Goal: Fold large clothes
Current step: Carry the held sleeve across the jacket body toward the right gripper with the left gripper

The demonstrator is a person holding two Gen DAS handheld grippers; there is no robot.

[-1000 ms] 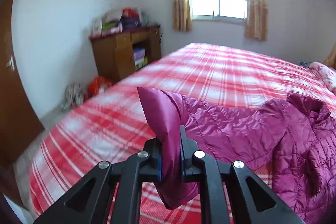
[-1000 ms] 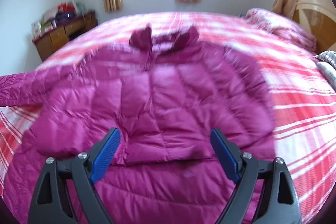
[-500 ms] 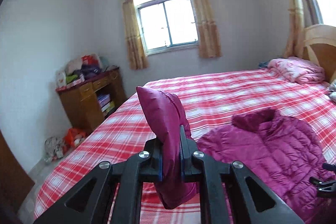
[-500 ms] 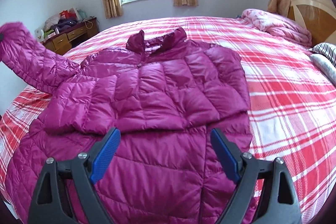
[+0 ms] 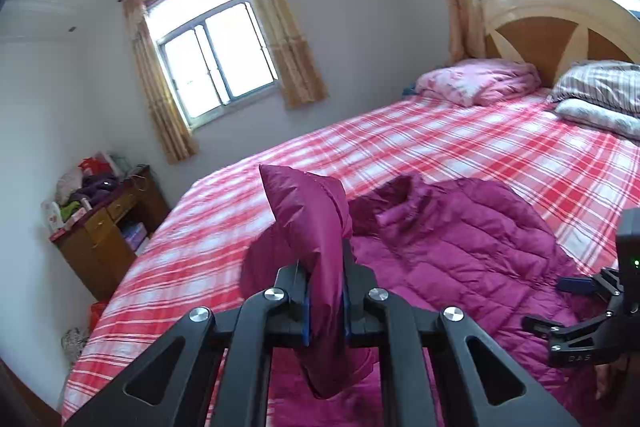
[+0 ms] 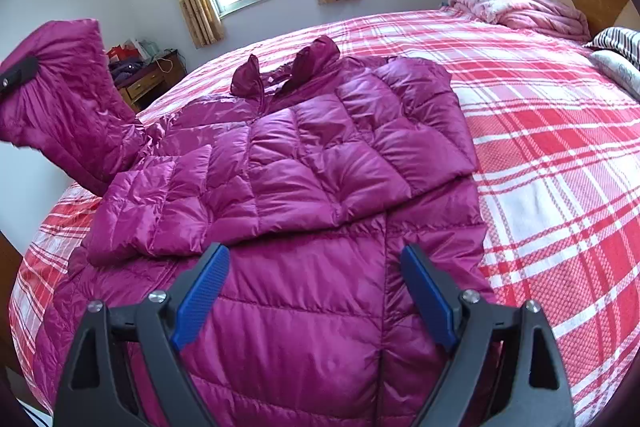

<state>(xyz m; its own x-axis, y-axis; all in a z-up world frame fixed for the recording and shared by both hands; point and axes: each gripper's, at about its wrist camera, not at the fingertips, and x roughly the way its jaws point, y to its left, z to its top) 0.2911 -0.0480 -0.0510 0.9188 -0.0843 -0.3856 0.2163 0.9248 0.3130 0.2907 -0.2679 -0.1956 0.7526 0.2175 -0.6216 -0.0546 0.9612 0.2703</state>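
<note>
A magenta quilted down jacket [image 6: 320,163] lies front up on the red plaid bed [image 6: 560,155], its right sleeve folded across the chest. It also shows in the left wrist view [image 5: 472,239]. My left gripper [image 5: 324,291] is shut on the cuff of the jacket's other sleeve [image 5: 312,227] and holds it up above the bed; the lifted sleeve [image 6: 68,99] shows at the left of the right wrist view. My right gripper [image 6: 316,291] is open and empty, hovering over the jacket's lower front. It appears at the right edge of the left wrist view [image 5: 588,311].
A wooden desk [image 5: 108,227] piled with things stands by the left wall under a curtained window [image 5: 216,55]. A pink folded quilt [image 5: 476,83], striped pillows [image 5: 600,95] and a wooden headboard [image 5: 560,23] are at the bed's far end.
My left gripper has lifted the sleeve cuff and swung it rightward over the jacket body. My right gripper has drawn back slightly, staying open.
</note>
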